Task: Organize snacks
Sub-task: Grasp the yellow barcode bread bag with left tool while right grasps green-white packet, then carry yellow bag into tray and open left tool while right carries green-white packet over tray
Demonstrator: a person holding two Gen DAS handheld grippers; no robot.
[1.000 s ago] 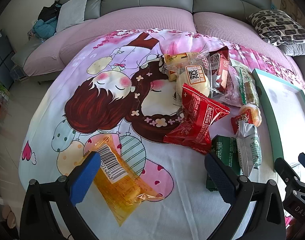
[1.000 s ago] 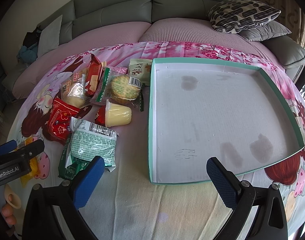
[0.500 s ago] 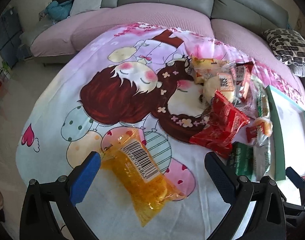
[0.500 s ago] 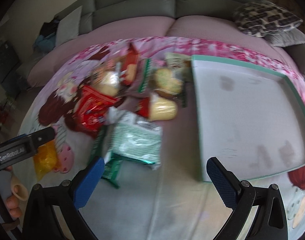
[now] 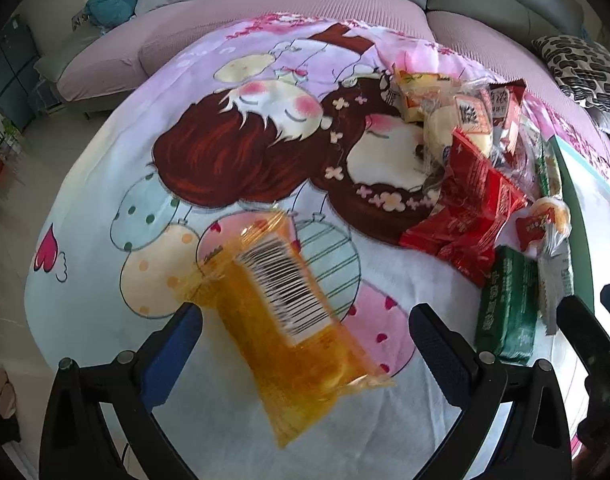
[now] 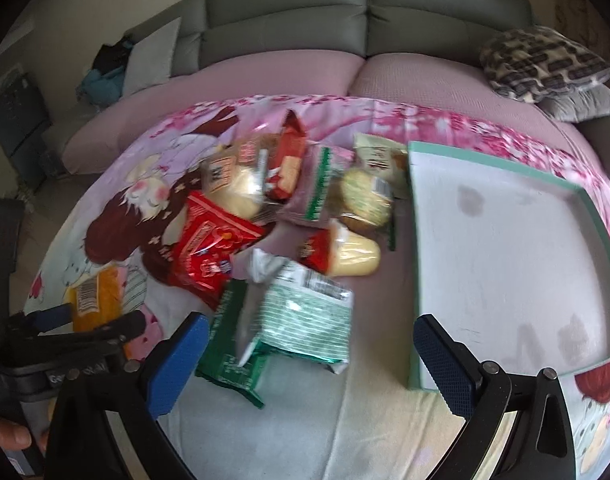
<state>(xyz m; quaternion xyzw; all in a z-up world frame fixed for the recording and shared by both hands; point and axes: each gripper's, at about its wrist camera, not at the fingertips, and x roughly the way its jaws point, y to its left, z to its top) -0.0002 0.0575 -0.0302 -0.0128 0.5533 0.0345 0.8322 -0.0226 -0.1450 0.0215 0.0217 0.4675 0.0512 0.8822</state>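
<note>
My left gripper point(image 5: 305, 352) hangs low over the cartoon-print cloth point(image 5: 105, 240), fingers wide apart w/ the orange snack bag point(image 5: 289, 328) lying between them, barcode side up, not yet pinched. My right gripper point(image 6: 309, 360) is likewise spread open, nothing in it, straddling the green-striped packet point(image 6: 301, 320) that rests on a dark green pack point(image 6: 233, 344). Just right of that sits the teal-rimmed tray point(image 6: 415, 280), bare inside.

Beyond: a red foil bag point(image 6: 209, 248), a pale jelly cup point(image 6: 353, 254) w/ red lid, then a heap of clear-wrapped buns & biscuits point(image 6: 289, 176), w/ the sofa point(image 6: 285, 12) at back.

Risks, as I judge them: the orange bag is slick & limp, so a close on its loose edge could let it slip or sag out mid-carry; the stacked green packs may drag each other if I pinch both.

Legible text: barcode digits too blurred; Chinese characters on the bun label point(image 5: 471, 112) and the green pack, not readable; "Ge..." only on the left gripper's body
</note>
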